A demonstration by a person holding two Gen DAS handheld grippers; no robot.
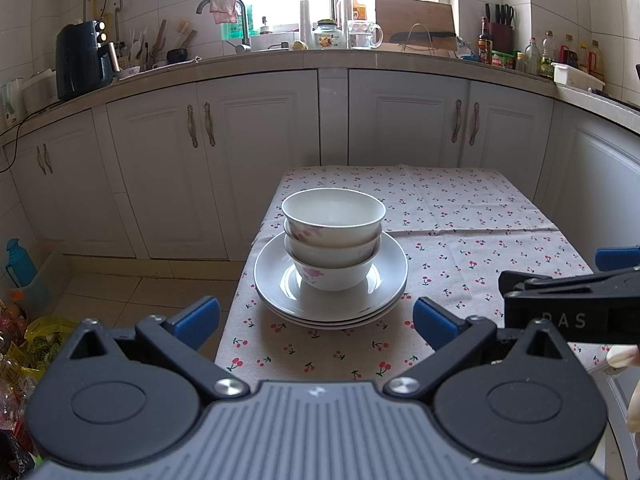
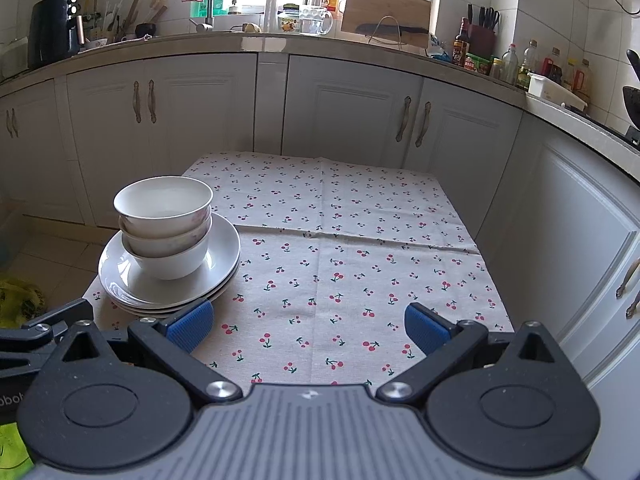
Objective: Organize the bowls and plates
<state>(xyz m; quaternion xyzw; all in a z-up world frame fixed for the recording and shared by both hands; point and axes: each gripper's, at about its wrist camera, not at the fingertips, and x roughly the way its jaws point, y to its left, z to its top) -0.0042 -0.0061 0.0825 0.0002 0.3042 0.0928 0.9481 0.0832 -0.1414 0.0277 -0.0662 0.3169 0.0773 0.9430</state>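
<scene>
Three white bowls [image 1: 333, 236] with pink flower prints are nested upright on a stack of white plates [image 1: 276, 280] at the table's left edge. The same bowls [image 2: 166, 226] and plates [image 2: 224, 256] show at the left in the right wrist view. My left gripper [image 1: 316, 322] is open, just in front of the plates, with nothing between its blue pads. My right gripper [image 2: 309, 326] is open over the bare cloth, its left pad [image 2: 190, 326] close to the plates' near rim. The right gripper's body [image 1: 568, 300] shows at the right of the left wrist view.
The table [image 2: 360, 240] wears a cherry-print cloth. White cabinets [image 1: 248, 152] and a cluttered counter with faucet, bottles and cutting board run behind it. Bags lie on the floor [image 1: 24, 340] at the left. A gloved hand [image 1: 624, 360] shows at the right edge.
</scene>
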